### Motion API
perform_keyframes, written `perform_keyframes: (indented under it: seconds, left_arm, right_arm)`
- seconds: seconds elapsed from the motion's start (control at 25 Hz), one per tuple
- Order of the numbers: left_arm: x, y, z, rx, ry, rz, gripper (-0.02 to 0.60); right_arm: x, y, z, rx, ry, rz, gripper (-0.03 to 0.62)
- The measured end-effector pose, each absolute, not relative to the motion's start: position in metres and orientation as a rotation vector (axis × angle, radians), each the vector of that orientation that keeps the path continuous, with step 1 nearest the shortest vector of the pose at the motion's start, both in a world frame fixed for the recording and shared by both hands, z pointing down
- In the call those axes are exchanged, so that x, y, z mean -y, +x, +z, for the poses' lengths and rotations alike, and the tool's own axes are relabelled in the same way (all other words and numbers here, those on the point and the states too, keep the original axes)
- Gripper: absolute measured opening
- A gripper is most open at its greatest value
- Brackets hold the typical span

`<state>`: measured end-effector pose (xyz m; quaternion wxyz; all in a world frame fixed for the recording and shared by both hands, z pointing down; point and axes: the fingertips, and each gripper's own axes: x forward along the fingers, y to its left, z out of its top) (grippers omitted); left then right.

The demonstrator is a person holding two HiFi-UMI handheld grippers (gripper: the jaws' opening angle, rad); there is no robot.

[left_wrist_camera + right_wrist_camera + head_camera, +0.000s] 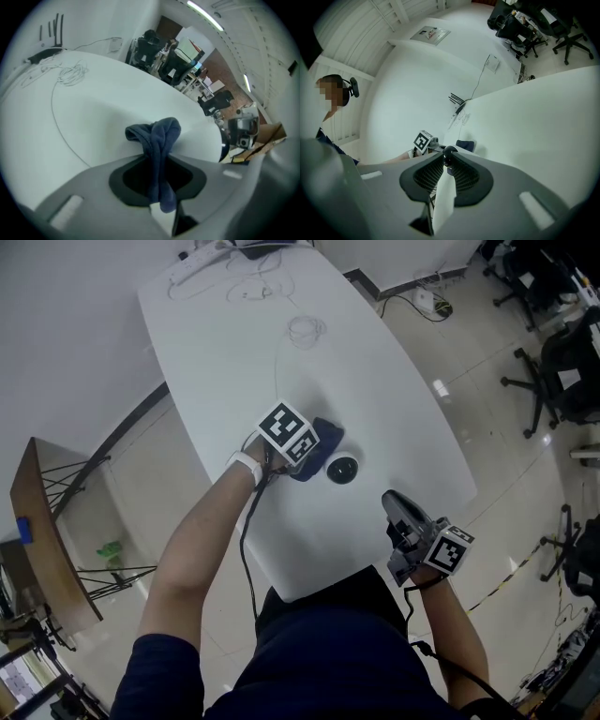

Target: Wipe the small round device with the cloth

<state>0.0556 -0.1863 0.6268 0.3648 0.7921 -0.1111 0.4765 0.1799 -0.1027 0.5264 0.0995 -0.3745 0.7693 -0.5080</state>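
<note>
Two grippers are in view over one white oval table (234, 343). The left gripper (302, 457), at the centre of the head view, is clamped on the one dark blue cloth (325, 440). Its own view shows a twisted fold of cloth (159, 133) pinched between the jaws and bulging out past their tips. The cloth reaches the table just left of the one small round black device (342, 469), which sits near the table's lower right edge; whether cloth and device touch cannot be told. The right gripper (394, 504), lower right in the head view, hangs apart from the device with its jaws only slightly apart and nothing in them. Its own view shows the device (449, 152) just beyond the jaw tips, with bare table showing through the narrow gap. One loose coil of thin white cable (307, 329) lies toward the table's top end, and one power strip (199, 259) lies at the top edge. The floor (469, 409) is pale glossy tile. At least three black office chairs (553, 371) stand at the right, and one wooden board (42, 540) leans on a wire stand at the left.
</note>
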Motion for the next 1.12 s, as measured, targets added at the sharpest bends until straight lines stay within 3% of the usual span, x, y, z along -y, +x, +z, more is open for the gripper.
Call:
perform_keyframes:
  seconds: [0.44,0.84,1.12]
  left_arm:
    - [0.146,0.012,0.549,0.701,1.983,0.464,0.086]
    - [0.113,0.07,0.489,0.734,1.987,0.115,0.086]
    - [0.134,0.078,0.506,0.833,1.867,-0.009,0.086]
  right_arm:
    - [0.081,0.181,0.514,-2.273,-1.139,-1.459,0.055]
    - [0.075,0.166,0.503,-2.326,-1.134,-1.438,0.055]
    - [0.07,0.165,0.51,-2.302,-1.124,-1.502,0.054]
